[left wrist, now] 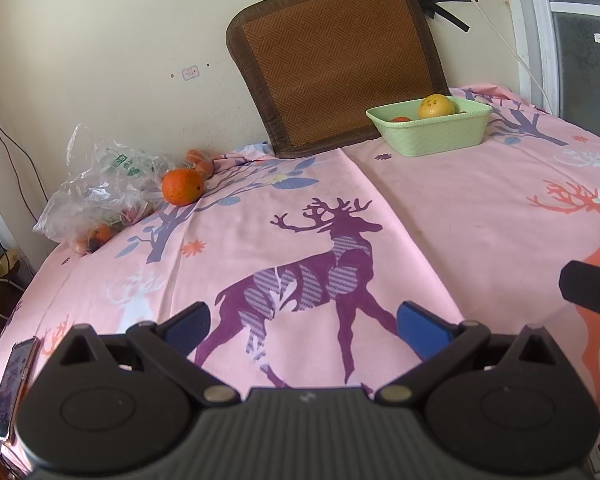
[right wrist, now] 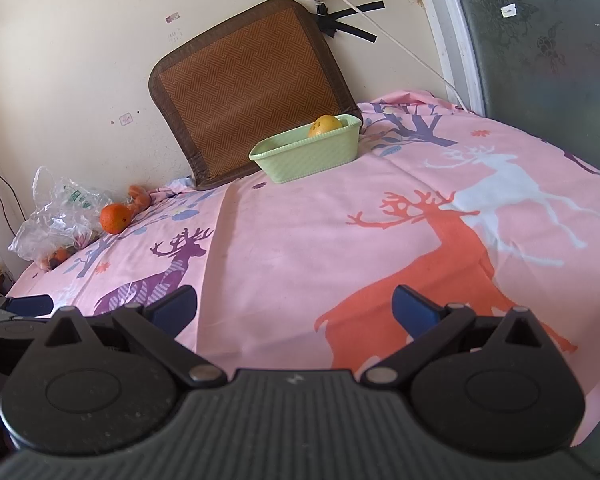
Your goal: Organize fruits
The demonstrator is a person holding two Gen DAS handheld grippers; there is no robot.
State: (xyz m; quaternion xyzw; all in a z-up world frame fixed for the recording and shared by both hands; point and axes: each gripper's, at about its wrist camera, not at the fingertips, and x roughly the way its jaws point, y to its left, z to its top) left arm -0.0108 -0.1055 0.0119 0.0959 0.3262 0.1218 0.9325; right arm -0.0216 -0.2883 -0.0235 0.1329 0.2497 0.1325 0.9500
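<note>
Left gripper (left wrist: 302, 326): my view shows both blue fingers spread wide at the bottom of the frame, nothing between them, only the pink deer-print bedsheet (left wrist: 440, 216) below. Right gripper (right wrist: 294, 308): same, spread wide and empty, over the orange deer print.

Outward, left wrist view: loose orange (left wrist: 182, 186) at middle left on the sheet, just beside a crumpled clear plastic bag (left wrist: 96, 184) that holds more small orange fruit. Further orange pieces lie behind the loose one; I cannot make out what they are. Green basket (left wrist: 432, 130) sits upper right on the sheet, well apart from the bag. In it, a yellow fruit (left wrist: 436, 106) and part of a smaller orange one at its left. Woven brown mat (left wrist: 332, 60) leans on the wall behind the basket. Phone (left wrist: 14, 388) at lower left edge.
</note>
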